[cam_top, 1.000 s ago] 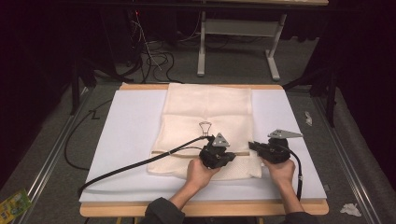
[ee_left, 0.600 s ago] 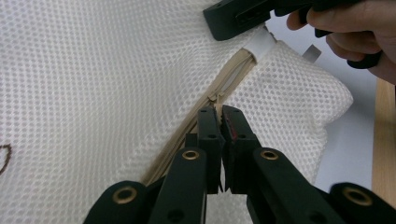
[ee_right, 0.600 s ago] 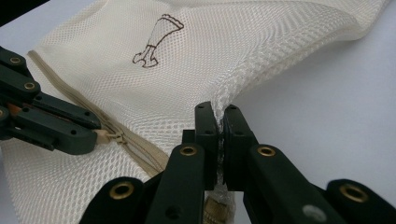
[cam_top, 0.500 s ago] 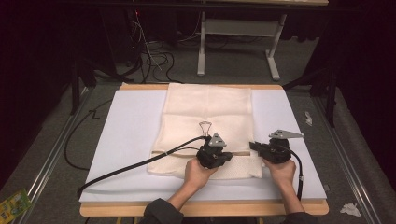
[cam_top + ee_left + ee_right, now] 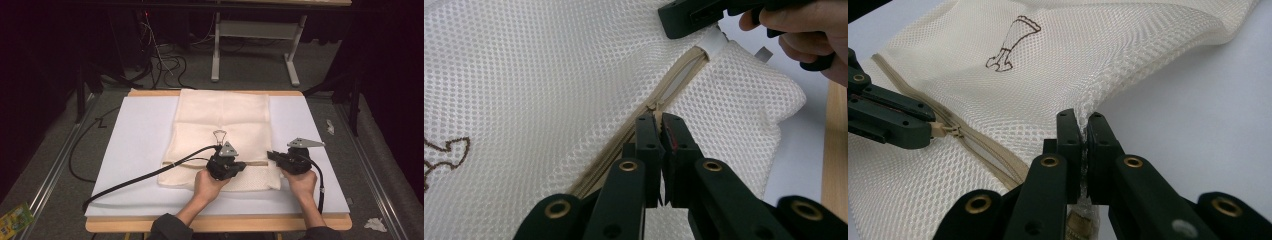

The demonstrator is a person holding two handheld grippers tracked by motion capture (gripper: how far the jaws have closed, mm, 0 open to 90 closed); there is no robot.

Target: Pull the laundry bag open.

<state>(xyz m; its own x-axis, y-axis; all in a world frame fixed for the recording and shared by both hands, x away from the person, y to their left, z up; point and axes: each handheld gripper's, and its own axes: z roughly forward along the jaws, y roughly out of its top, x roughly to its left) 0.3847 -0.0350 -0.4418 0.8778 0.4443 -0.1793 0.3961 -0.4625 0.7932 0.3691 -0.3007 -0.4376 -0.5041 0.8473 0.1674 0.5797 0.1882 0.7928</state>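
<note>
A cream mesh bag (image 5: 220, 115) with a brown print (image 5: 219, 135) lies flat on the white mat (image 5: 135, 140). A beige zipper (image 5: 674, 85) runs across its near part. My left gripper (image 5: 243, 167) is shut on the zipper pull (image 5: 943, 131) midway along the zipper; in the left gripper view its jaws (image 5: 659, 122) pinch together over the zipper track. My right gripper (image 5: 271, 155) is shut on the bag's right edge at the zipper's end, with mesh bunched between its closed jaws (image 5: 1083, 122). Between the two grippers the zipper gapes slightly.
A black cable (image 5: 140, 180) trails from the left gripper across the mat to the left. The table's wooden edge (image 5: 215, 224) runs along the front. A white desk frame (image 5: 250, 30) and wires stand behind. Crumpled paper (image 5: 375, 224) lies on the floor at right.
The left gripper has edged slightly to the left along the zipper. The right gripper has not moved.
</note>
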